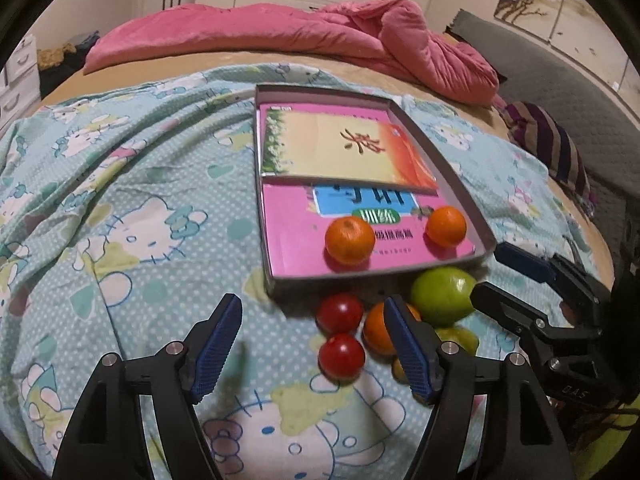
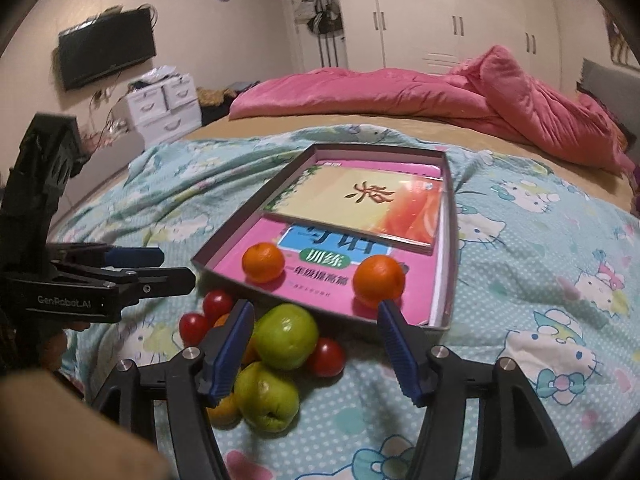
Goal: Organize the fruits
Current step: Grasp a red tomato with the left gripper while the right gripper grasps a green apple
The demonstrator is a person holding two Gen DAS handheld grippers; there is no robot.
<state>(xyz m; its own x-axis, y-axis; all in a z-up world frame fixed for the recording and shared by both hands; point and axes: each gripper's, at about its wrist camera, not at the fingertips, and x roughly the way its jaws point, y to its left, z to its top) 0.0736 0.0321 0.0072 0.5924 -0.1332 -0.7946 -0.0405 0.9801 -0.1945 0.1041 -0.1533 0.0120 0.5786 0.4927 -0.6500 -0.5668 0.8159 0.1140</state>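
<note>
Covering the bed, a pale blue cartoon-cat sheet (image 1: 140,184) under everything, with a rumpled pink quilt (image 2: 460,96) heaped along the far side. Lying flat on the sheet, a shallow grey tray (image 2: 450,216) lined with a pink book (image 1: 296,236) and a smaller yellow-and-orange book (image 1: 336,148) on top of it toward the far end. Resting on the pink book at the near end of the tray, two oranges: one (image 2: 263,262) to the left, one (image 2: 378,281) to the right, well apart. Huddled on the sheet just outside the tray's near edge, a pile of fruit: one green apple (image 2: 286,336) touching a second green apple (image 2: 266,398) closer to the camera, a third orange (image 1: 376,332) partly hidden behind a finger, two red tomatoes (image 1: 340,312) and (image 1: 341,356) side by side on the left, another tomato (image 2: 326,357) on the right of the apples. Poised low over the sheet left of the pile, the left gripper (image 1: 312,344), jaws spread wide, empty. Hanging above the apples, the right gripper (image 2: 316,344), jaws likewise wide apart, gripping nothing, the upper apple between its fingers without contact that can be made out.
</note>
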